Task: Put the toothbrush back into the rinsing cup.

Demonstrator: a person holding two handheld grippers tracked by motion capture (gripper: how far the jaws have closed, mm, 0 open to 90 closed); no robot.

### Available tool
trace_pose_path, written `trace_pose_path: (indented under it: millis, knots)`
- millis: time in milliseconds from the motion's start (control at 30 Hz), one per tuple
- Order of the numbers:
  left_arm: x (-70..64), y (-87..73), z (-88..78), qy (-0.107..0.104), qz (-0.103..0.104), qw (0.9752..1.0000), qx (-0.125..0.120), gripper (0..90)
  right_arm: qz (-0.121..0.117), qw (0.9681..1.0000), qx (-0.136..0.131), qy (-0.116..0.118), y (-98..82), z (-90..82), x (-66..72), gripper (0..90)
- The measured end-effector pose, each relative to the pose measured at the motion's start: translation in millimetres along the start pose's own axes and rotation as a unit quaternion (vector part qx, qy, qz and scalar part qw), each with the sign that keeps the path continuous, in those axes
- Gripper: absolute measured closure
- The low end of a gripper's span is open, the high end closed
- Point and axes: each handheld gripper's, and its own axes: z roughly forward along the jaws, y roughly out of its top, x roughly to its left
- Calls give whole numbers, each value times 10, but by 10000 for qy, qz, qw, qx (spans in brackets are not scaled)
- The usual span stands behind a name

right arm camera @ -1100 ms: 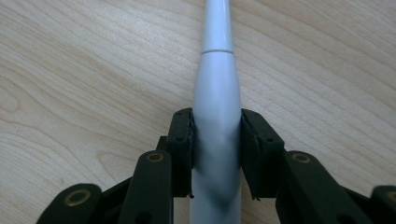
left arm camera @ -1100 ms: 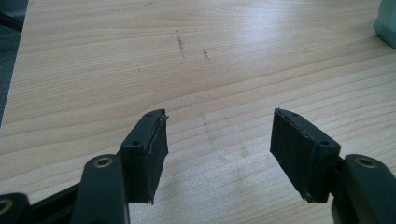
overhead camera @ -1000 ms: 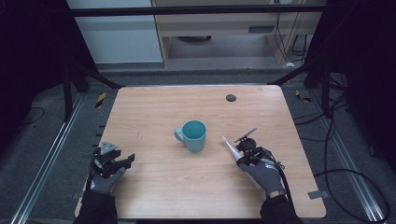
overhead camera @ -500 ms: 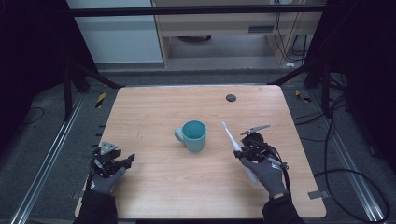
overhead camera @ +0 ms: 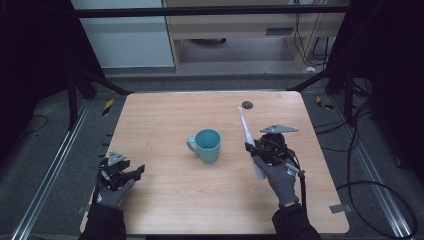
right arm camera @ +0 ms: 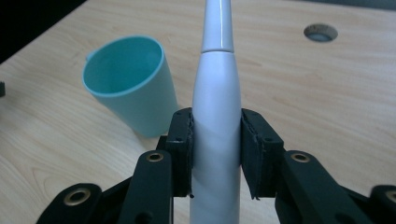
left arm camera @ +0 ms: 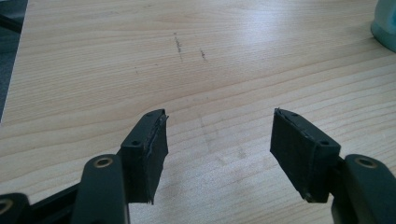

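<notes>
A teal mug (overhead camera: pixel 207 145) (right arm camera: pixel 128 84) stands upright and empty near the middle of the wooden table (overhead camera: pixel 165 120), handle to the left. My right gripper (overhead camera: pixel 262 150) (right arm camera: pixel 216 149) is shut on a white electric toothbrush (overhead camera: pixel 248 140) (right arm camera: pixel 216 116), held above the table just right of the mug. The brush's slim neck points up and away from me. My left gripper (overhead camera: pixel 135 172) (left arm camera: pixel 219 149) rests open near the front left corner, nothing between its fingers (left arm camera: pixel 149 149). The mug's edge (left arm camera: pixel 385 25) shows at the far right of the left gripper view.
A round cable hole (overhead camera: pixel 247 104) (right arm camera: pixel 320 32) sits in the tabletop at the back right. Metal rails and dark floor surround the table; a cabinet stands beyond the far edge.
My right gripper has lifted the toothbrush and carried it left and forward toward the mug, tilting it more upright. The left gripper has stayed put.
</notes>
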Motion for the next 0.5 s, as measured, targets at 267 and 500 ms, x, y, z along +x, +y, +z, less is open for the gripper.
trace_pose_path:
  millis: [267, 500]
  knots:
    - [1, 2, 2, -3, 3, 10000, -7, 357, 64, 9983, -583, 1, 126, -4, 86, 668]
    - [3, 2, 1, -11, -10, 10000, -10, 357, 146, 9932, -1155, -24, 246, -2, 197, 668]
